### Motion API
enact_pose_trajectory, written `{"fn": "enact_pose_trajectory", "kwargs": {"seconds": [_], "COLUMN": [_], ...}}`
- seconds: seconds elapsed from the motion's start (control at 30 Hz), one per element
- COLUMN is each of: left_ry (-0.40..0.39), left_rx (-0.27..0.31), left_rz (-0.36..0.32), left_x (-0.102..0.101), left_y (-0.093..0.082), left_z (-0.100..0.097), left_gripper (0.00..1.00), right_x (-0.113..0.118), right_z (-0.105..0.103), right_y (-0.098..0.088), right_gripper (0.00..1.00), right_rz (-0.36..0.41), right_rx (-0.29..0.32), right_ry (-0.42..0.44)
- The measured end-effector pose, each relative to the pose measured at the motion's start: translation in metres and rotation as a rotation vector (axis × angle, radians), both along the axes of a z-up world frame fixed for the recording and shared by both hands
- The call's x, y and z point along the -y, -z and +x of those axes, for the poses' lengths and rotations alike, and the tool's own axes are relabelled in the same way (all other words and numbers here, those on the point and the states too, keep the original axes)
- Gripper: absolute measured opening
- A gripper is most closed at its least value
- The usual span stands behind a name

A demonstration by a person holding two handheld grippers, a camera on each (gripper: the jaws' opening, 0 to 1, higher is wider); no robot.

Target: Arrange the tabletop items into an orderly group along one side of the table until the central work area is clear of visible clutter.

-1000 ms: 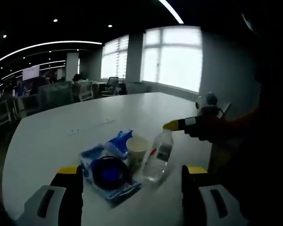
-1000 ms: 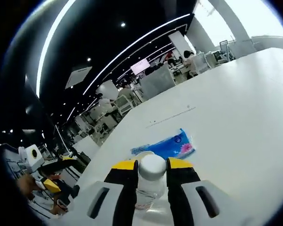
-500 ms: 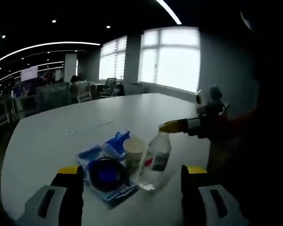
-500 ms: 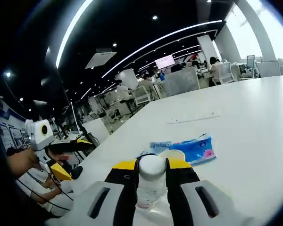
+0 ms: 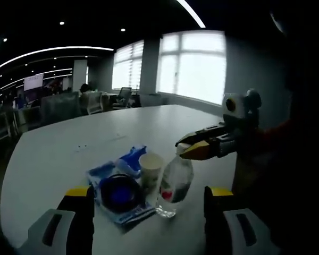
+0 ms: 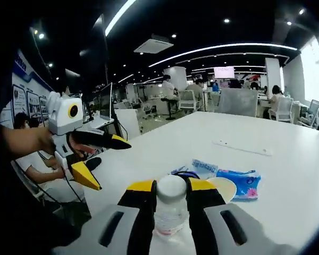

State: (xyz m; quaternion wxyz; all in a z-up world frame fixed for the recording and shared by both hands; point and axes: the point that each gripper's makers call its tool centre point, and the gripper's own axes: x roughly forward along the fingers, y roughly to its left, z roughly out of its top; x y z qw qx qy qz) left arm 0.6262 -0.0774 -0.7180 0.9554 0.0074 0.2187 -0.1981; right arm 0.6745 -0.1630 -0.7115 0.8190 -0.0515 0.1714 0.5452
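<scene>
In your left gripper view, your left gripper [image 5: 148,220] sits at six o'clock with its jaws spread wide and nothing between them, hovering over the near edge of the white table [image 5: 64,149]. Just ahead of it the clutter sits bunched together: a dark round dish [image 5: 118,192] on a blue tissue pack [image 5: 128,159], a paper cup [image 5: 151,168] just beside it, and at the cup's three o'clock a clear plastic bottle [image 5: 174,181] standing tilted on the table. Your right gripper [image 5: 194,147] reaches in from three o'clock and is clenched on that bottle's top. In your right gripper view, the jaws rise from six o'clock and pinch the bottle [image 6: 170,210] by its neck, white cap between them. Past it lie the paper cup [image 6: 224,187] and the blue tissue pack [image 6: 243,183] at about four o'clock. Your left gripper [image 6: 107,162] shows at nine o'clock, jaws apart.
</scene>
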Motion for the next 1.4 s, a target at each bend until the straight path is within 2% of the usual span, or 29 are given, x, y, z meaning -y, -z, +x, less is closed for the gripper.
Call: {"fn": "enact_pose_trajectory", "kwargs": {"seconds": [0.13, 0.23, 0.37, 0.57, 0.73, 0.97, 1.0, 1.2, 1.4], "left_ry": [0.009, 0.021, 0.024, 0.032, 0.044, 0.065, 0.077, 0.092, 0.108], "left_rx": [0.000, -0.002, -0.008, -0.010, -0.011, -0.012, -0.016, -0.016, -0.019], "left_rz": [0.005, 0.007, 0.007, 0.009, 0.002, 0.000, -0.001, -0.010, 0.001], "left_x": [0.003, 0.008, 0.010, 0.013, 0.023, 0.035, 0.044, 0.052, 0.071], "left_y": [0.001, 0.002, 0.003, 0.004, 0.005, 0.006, 0.007, 0.007, 0.006], "left_z": [0.000, -0.002, -0.005, -0.006, -0.004, 0.000, 0.003, 0.007, 0.012], "left_gripper": [0.84, 0.84, 0.84, 0.84, 0.83, 0.83, 0.82, 0.79, 0.76], "right_x": [-0.003, -0.007, -0.014, -0.012, -0.010, -0.001, 0.008, 0.032, 0.057], "right_z": [-0.008, -0.018, -0.027, -0.025, -0.023, -0.014, -0.006, 0.016, 0.034], "right_y": [0.001, 0.001, 0.001, 0.000, -0.008, -0.014, -0.020, -0.022, -0.014], "right_gripper": [0.18, 0.18, 0.18, 0.19, 0.21, 0.31, 0.33, 0.42, 0.51], "right_rz": [-0.001, 0.016, 0.010, 0.015, 0.035, 0.043, 0.054, 0.066, 0.041], "right_rx": [-0.013, -0.047, -0.044, -0.064, -0.064, -0.064, -0.055, -0.060, -0.063], "right_ry": [-0.031, -0.057, -0.086, -0.091, -0.096, -0.069, -0.044, 0.043, 0.124]}}
